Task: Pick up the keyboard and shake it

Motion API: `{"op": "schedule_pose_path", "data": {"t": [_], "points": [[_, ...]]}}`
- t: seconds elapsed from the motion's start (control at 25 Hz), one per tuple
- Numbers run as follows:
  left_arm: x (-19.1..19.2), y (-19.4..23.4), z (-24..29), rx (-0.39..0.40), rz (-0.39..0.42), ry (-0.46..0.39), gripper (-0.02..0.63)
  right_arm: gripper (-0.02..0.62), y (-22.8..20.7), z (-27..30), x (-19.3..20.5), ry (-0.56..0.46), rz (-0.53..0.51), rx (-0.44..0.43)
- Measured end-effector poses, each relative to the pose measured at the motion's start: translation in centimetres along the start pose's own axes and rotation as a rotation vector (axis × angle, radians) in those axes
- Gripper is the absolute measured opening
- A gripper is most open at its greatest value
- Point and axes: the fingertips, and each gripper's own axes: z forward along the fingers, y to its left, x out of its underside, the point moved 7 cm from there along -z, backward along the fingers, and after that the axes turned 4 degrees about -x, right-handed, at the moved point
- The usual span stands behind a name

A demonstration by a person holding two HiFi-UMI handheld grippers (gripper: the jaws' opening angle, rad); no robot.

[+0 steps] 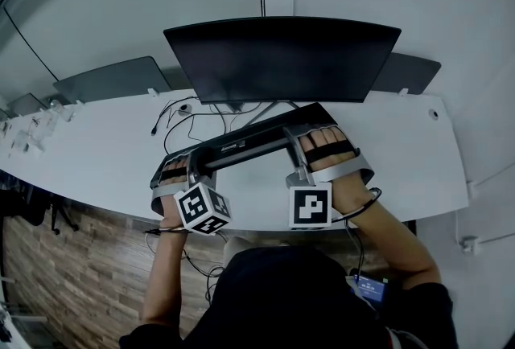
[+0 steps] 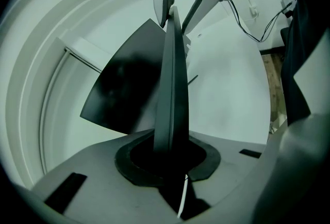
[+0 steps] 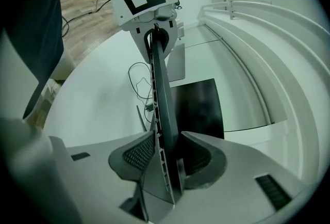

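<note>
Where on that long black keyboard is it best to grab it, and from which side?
By its two short ends, one gripper coming from each side. The keyboard is long, thin and flat, so jaws close easily across its thickness, and holding both ends should keep it steady. The left gripper and right gripper clamp it that way now.

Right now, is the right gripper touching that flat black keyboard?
Touching. In the right gripper view, the right gripper has its jaws clamped against both faces of the flat black keyboard.
</note>
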Motion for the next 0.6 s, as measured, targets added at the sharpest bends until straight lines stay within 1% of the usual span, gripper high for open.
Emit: {"op": "schedule_pose_path", "data": {"t": [0.12, 0.28, 0.36, 0.48, 0.6], "points": [[0.1, 0.0, 0.0, 0.003, -0.012, -0.002, 0.086, 0.153, 0.0, -0.5, -0.1, 0.001, 0.007, 0.002], [0.8, 0.0, 0.6, 0.013, -0.027, 0.018, 0.086, 0.153, -0.5, -1.0, 0.4, 0.023, -0.010, 0.029], [1.2, 0.1, 0.9, 0.020, -0.047, 0.027, 0.086, 0.153, -0.8, -1.2, 0.4, 0.017, -0.001, 0.035], [1.5, 0.5, 1.3, 0.033, -0.097, 0.027, 0.086, 0.153, -0.9, -1.3, 0.5, 0.016, 0.013, 0.041], [1.5, 1.0, 1.1, 0.045, -0.166, 0.007, 0.086, 0.153, -1.0, -1.4, 0.5, 0.011, 0.035, 0.053]]}}
